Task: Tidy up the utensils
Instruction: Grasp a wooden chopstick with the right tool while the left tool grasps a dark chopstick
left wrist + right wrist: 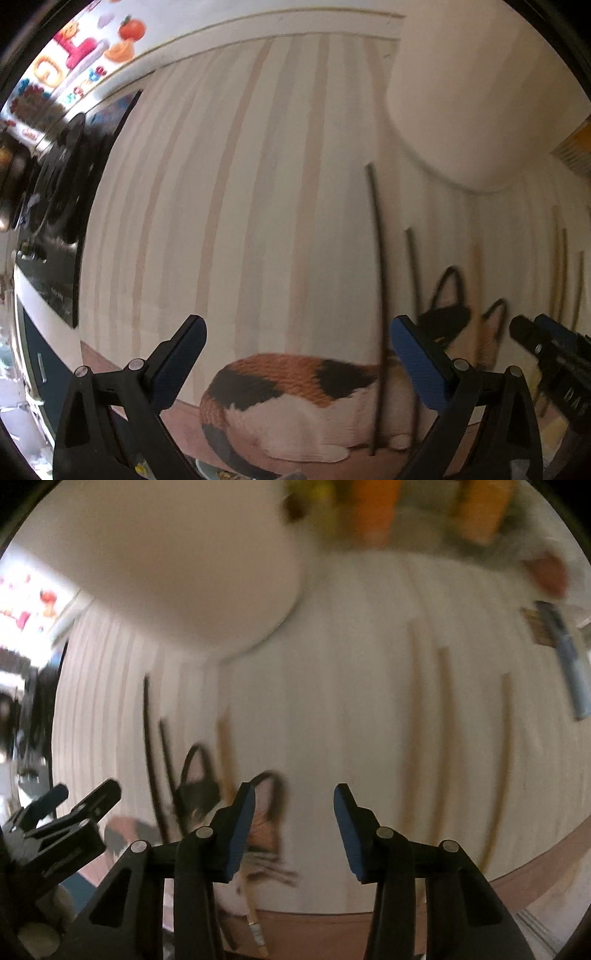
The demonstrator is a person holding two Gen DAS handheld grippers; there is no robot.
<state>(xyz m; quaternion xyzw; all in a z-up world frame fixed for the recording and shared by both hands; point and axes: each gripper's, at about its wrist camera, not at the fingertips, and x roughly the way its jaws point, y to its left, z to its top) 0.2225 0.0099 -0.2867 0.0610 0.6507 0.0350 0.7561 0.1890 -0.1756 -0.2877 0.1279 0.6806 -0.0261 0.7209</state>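
Note:
Several chopsticks lie on a striped mat printed with a calico cat (288, 402). Two dark chopsticks (380, 306) lie over the cat's head; they also show in the right wrist view (149, 746). A light wooden chopstick (231, 760) lies beside them and several more wooden ones (447, 716) lie to the right. My left gripper (297, 347) is open and empty above the cat's body. My right gripper (293, 812) is open and empty above the mat near the cat's ear. The right wrist view is blurred.
A large white round container (476, 96) stands at the back of the mat, also in the right wrist view (177, 565). A black stovetop (62, 206) is at the left. Orange bottles (376, 509) and a blue packet (569, 657) lie at the far right.

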